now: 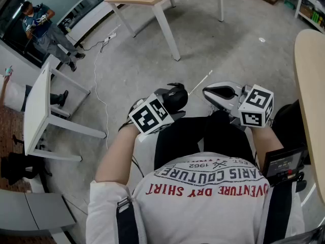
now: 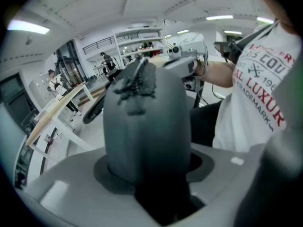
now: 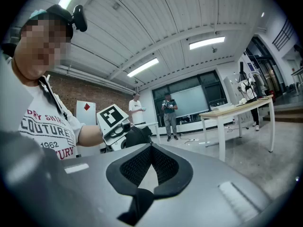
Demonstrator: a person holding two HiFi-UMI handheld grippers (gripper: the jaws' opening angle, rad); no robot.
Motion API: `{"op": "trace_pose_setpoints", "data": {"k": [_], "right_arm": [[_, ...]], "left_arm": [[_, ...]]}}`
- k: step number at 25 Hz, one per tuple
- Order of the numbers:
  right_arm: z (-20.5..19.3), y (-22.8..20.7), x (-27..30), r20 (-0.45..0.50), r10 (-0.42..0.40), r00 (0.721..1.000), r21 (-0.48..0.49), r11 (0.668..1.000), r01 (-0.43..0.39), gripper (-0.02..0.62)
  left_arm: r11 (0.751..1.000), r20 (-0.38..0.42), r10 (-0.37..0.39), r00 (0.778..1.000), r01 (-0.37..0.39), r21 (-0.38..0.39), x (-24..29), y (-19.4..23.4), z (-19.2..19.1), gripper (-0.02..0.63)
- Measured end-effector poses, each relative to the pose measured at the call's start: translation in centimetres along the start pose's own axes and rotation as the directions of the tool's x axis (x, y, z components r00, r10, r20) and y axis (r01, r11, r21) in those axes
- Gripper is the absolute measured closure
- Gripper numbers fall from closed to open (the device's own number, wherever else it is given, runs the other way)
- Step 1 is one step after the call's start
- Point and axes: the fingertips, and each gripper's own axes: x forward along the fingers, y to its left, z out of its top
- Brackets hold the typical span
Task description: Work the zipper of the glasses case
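Neither gripper holds anything. In the left gripper view the left gripper [image 2: 137,79] has its jaws pressed together along their whole length. In the right gripper view the right gripper [image 3: 151,145] has its padded tips meeting, with only a small gap lower down through which the floor shows. The glasses case appears in none of the views, so where it lies cannot be told. In the head view both grippers hang over the person's lap [image 1: 203,131], the left at about 10 o'clock from it and the right at about 1 o'clock, tips turned toward each other. The only carrying surface close by is the pale desk [image 1: 307,85], whose rim curves in at 3 o'clock. The zipper work does not look begun, and the step in hand is probably to find the case. To do it well, turn toward the desk at 3 o'clock, open both jaws before coming near, steady the case body with one gripper, and pinch the zipper pull squarely with the other.
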Motion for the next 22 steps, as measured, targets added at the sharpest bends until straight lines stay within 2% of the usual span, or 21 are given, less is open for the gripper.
{"op": "trace_pose_setpoints", "data": {"k": [3,5,10,15,22], "right_arm": [[0.3,0.3,0.0,0.008,0.02,1.0,-0.016,1.0,-0.02,0.594],[0.4,0.5,0.1,0.005,0.028,1.0,-0.031,0.999,-0.028,0.594],[0.9,0.8,0.3,-0.011,0.041,0.999,-0.06,0.997,-0.042,0.594],[0.6,1.6,0.8,-0.011,0.059,0.998,-0.063,0.996,-0.059,0.594],[0.8,2.7,1.0,-0.017,0.117,0.993,-0.077,0.99,-0.118,0.592]], "left_arm": [[0.994,-0.098,-0.023,0.995,0.033,0.1,0.0,-0.3,-0.6,0.357],[0.984,-0.176,-0.036,0.984,0.065,0.164,0.1,-0.6,-1.4,0.357],[0.945,-0.349,-0.052,0.936,0.159,0.285,-0.2,-1.0,-2.6,0.357],[0.911,-0.46,-0.058,0.886,0.236,0.338,-0.5,-1.1,-3.5,0.357],[0.891,-0.507,-0.071,0.859,0.283,0.354,-0.1,-1.6,-3.5,0.357]]}}
